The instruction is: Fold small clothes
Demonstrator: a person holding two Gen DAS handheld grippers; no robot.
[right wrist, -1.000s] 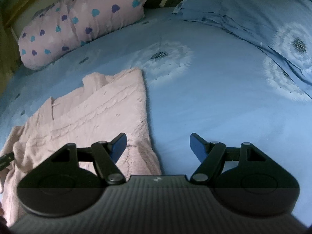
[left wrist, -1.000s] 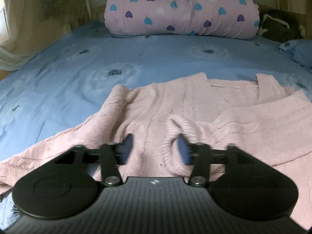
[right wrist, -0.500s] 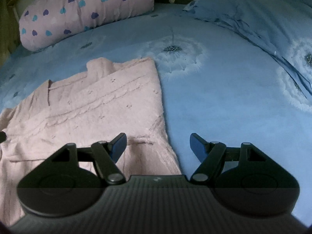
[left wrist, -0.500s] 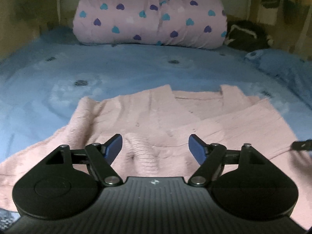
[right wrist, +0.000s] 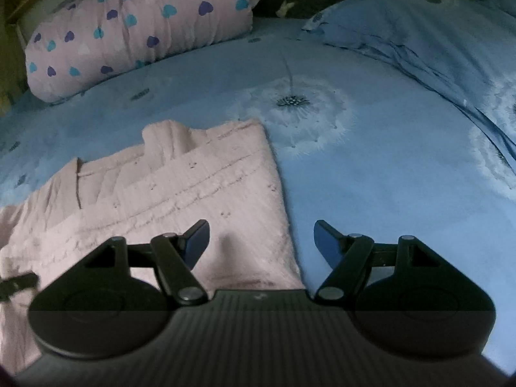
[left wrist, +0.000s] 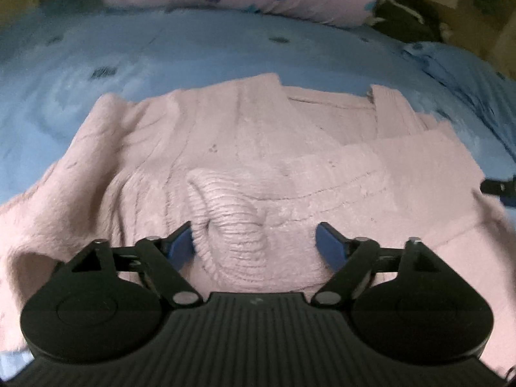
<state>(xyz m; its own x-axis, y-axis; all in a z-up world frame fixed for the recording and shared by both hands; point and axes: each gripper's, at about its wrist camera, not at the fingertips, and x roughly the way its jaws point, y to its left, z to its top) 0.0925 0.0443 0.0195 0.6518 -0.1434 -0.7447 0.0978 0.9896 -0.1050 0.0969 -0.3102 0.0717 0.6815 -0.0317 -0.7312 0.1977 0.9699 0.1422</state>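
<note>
- In the left wrist view, the left gripper (left wrist: 254, 242) fills the bottom of the frame. Its jaws have just been opening and now stand wide; the ribbed cuff (left wrist: 225, 222) of the sweater lies between the blue pads, loose, not pressed.
- In the right wrist view, the right gripper (right wrist: 261, 242) is also open and holds nothing. Its left pad is over the near right corner of the sweater, its right pad over the bare sheet.
- The pink sweater (left wrist: 258, 148) lies flat in the middle of both frames, on the blue bed sheet (right wrist: 371, 167). A sleeve seems folded across the body, and the left side is still rumpled.
- Risk, as I judge it: the released cuff stands up a little in a curl, so it may roll back or open again, because knitted fabric is springy.
- If the right gripper closes where it is now, it may catch the sheet together with the sweater edge, and a lift would then drag the sheet and spoil the fold.
- A pull on the thick knit from one corner only could slide the whole sweater on the smooth sheet.
- Farther, at the top of both frames, a pink pillow with hearts (right wrist: 138, 29) lies well apart from the sweater; a blue pillow (right wrist: 419, 32) is in the upper right of the right view.
</note>
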